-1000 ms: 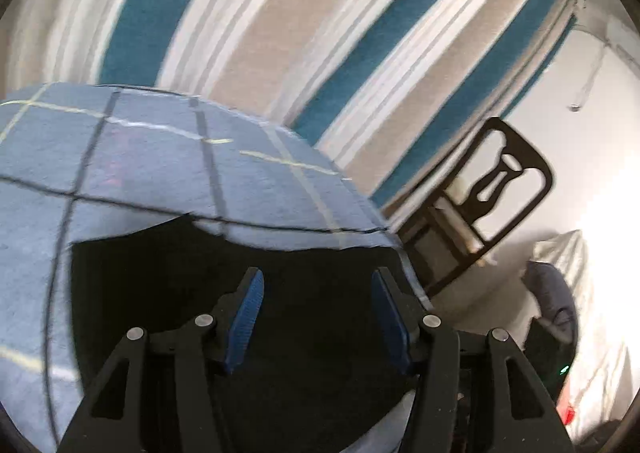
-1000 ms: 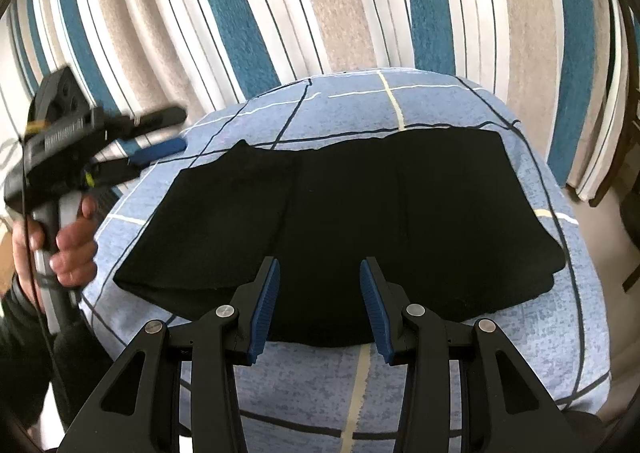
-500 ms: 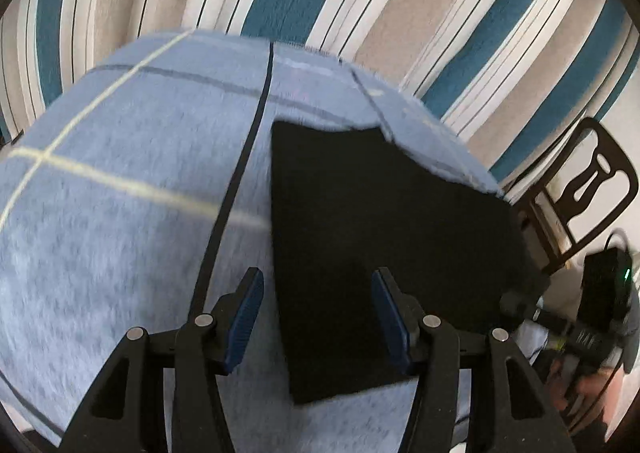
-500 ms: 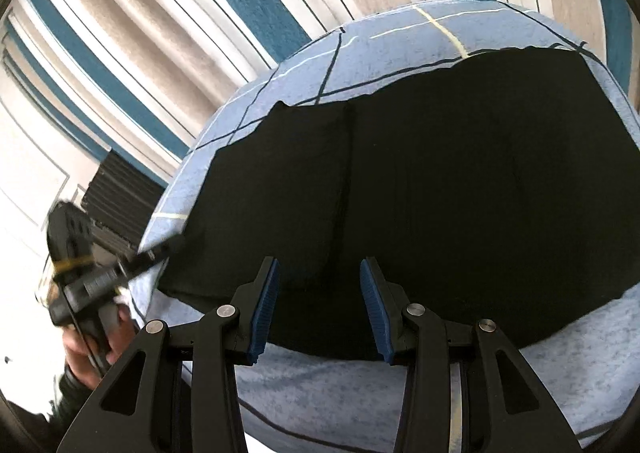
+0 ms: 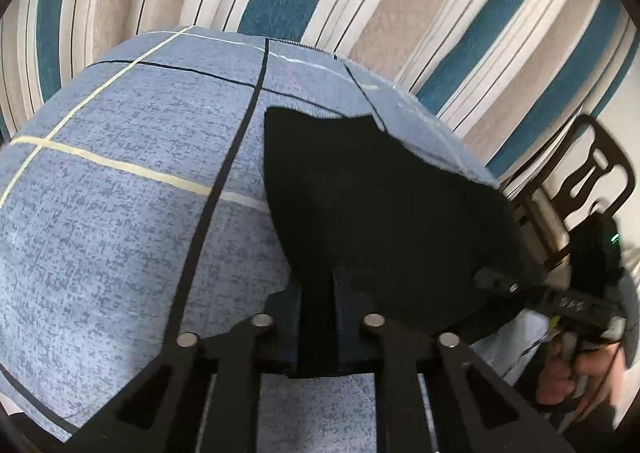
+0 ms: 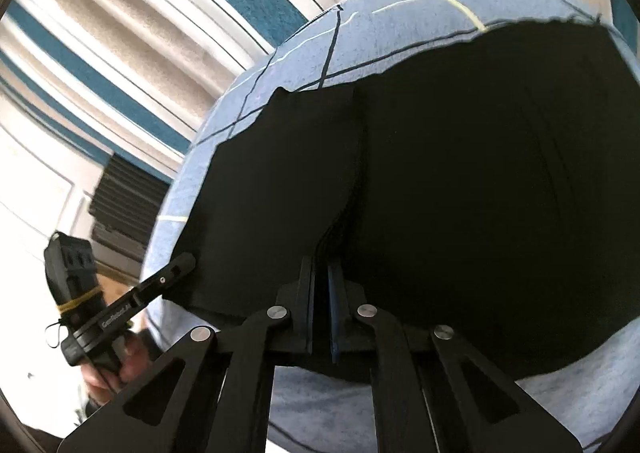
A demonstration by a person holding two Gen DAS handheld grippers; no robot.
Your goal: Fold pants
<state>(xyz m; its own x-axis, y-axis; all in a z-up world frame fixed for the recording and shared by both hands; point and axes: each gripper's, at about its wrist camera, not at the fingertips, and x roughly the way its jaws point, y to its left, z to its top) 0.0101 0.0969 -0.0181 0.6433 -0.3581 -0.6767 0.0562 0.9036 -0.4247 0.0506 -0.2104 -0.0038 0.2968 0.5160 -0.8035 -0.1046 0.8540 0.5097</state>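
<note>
Black pants [image 5: 380, 213] lie flat on a blue checked cloth-covered surface [image 5: 120, 193]. My left gripper [image 5: 316, 293] is shut on the near corner of the pants at their end. The pants also show in the right wrist view [image 6: 460, 173], with a folded layer on their left. My right gripper [image 6: 320, 285] is shut on the near edge of the pants, at the fold line. The right gripper also shows at the right of the left wrist view [image 5: 520, 289], and the left gripper at the left of the right wrist view [image 6: 168, 273].
A striped teal, beige and white curtain [image 5: 360, 13] hangs behind the surface. A dark wooden chair [image 5: 592, 181] stands at the right. A dark slatted object [image 6: 124, 205] stands by the white wall at the left.
Both grippers have come down to the near edge of the pants and closed on the fabric; they were open half a second ago.
</note>
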